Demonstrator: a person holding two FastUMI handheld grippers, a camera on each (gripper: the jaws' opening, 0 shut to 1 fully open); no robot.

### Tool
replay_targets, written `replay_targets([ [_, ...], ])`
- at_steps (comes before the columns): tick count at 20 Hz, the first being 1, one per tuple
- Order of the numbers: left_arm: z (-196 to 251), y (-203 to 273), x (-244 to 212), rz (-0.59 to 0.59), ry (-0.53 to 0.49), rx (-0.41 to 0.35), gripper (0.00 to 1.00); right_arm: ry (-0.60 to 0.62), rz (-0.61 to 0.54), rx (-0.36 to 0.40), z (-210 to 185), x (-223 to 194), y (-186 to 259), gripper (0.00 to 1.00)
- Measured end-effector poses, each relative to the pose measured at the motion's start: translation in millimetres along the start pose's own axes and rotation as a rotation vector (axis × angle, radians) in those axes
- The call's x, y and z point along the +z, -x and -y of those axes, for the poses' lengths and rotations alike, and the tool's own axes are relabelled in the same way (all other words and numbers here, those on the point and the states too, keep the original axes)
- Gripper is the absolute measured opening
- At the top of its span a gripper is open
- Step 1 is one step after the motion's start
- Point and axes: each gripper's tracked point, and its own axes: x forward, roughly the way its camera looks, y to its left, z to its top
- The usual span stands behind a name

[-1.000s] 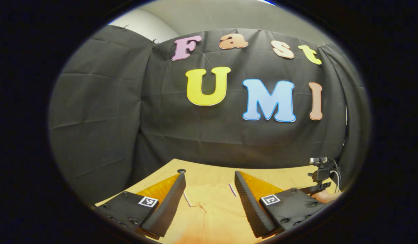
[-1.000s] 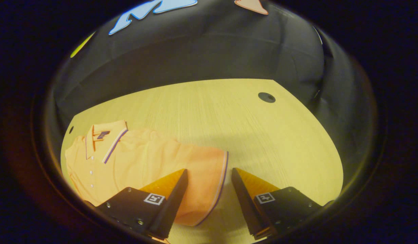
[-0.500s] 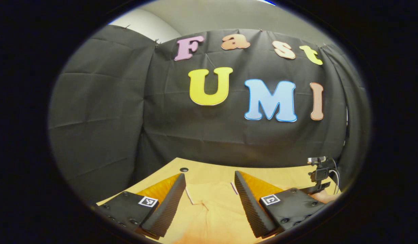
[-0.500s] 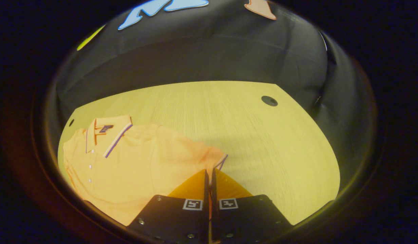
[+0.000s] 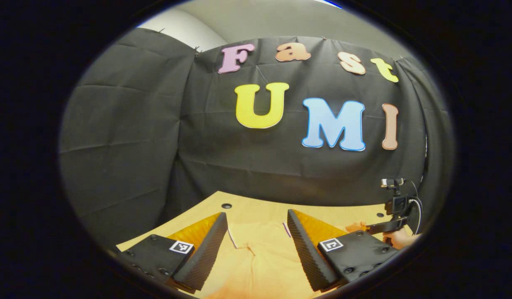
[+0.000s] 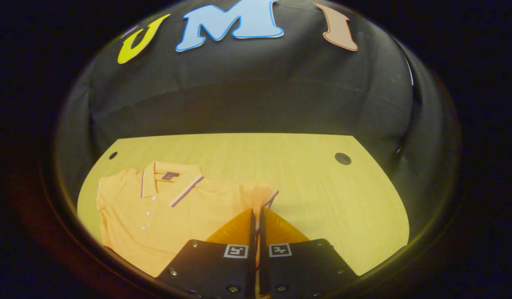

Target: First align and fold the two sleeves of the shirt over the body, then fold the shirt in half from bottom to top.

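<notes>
The orange short-sleeved polo shirt lies flat on the pale wooden table, collar toward the far wall. The right gripper has its fingers pressed together, pinching the shirt's right sleeve. The left gripper hovers spread over the collar.

hand-held gripper pinching sleeve

I'm working in a recording booth, not a home: black cloth pinned up as walls on all sides, a pale wooden table with cable holes in it, and a small camera on a stand at its edge.
</notes>
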Motion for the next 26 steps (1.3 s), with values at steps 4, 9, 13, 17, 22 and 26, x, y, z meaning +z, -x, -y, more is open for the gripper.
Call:
replay_targets([
  [4,-4,6,-3,0.007,0.000,0.010,0.95,0.067,0.000,0.060,-30,-4,4,0.04],
  [9,-15,10,-8,0.000,0.007,0.040,0.95,0.119,-0.021,0.099,-54,-16,0,0.04],
  [13,-20,12,-14,-0.001,0.015,0.047,0.94,0.138,-0.068,0.131,-69,-31,-5,0.05],
  [17,-24,7,-21,-0.019,0.016,0.052,0.95,0.149,-0.092,0.145,-78,-40,-9,0.02],
  [22,-28,-5,-30,-0.035,0.030,0.048,0.95,0.135,-0.097,0.161,-84,-40,-5,0.21],
  [26,-26,-18,-38,-0.054,0.042,0.021,0.94,0.133,-0.079,0.156,-84,-33,10,0.48],
])
